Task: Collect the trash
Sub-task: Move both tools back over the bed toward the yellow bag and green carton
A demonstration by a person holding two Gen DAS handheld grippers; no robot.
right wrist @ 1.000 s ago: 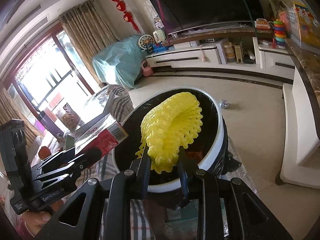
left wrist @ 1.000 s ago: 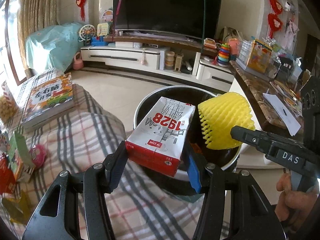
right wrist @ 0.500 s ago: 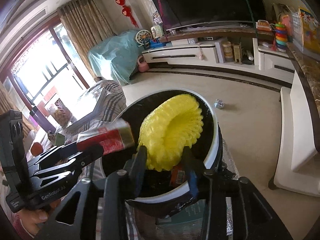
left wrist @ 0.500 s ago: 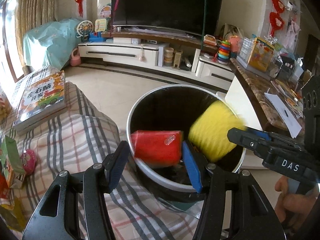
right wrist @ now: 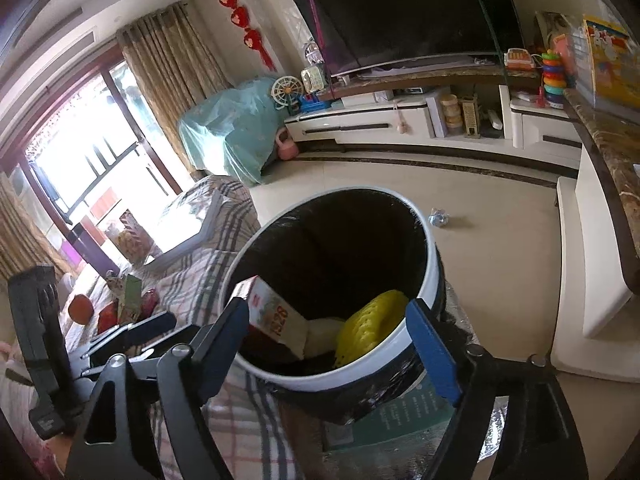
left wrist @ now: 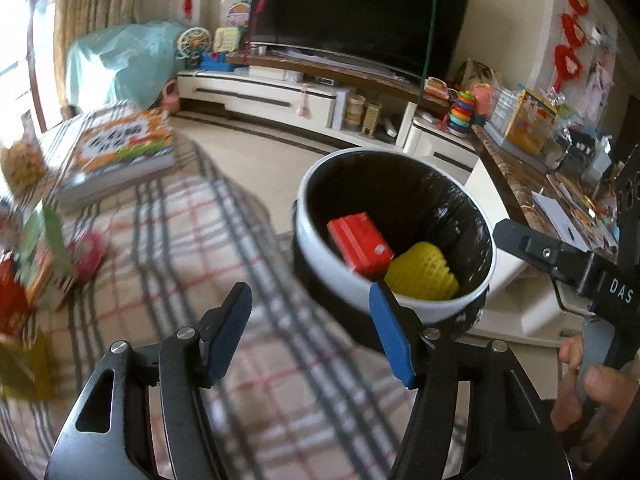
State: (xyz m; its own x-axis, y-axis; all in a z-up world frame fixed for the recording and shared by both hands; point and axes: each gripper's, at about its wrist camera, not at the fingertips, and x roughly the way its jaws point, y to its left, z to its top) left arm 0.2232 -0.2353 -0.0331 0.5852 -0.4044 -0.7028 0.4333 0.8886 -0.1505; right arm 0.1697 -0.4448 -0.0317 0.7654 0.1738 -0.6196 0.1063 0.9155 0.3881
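over the bin rim | left claw point(left wrist: 310, 330) seen spread apart and empty | right claw point(right wrist: 340, 346) likewise spread, nothing gripped | red carton point(left wrist: 359, 242) and yellow foam net point(left wrist: 422, 277) lie inside black-lined bin point(left wrist: 320, 256), side by side, dropped there as trash | more wrappers point(left wrist: 52, 256) judged left on plaid cloth point(left wrist: 180, 240)

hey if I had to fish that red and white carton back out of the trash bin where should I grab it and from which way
Come straight down from above and pinch the carton's raised upper end across its thin sides. It leans tilted against the bin's wall nearest the plaid table, its top corner highest, and the yellow foam net sits beside it, so I'd judge a sideways approach blocked.
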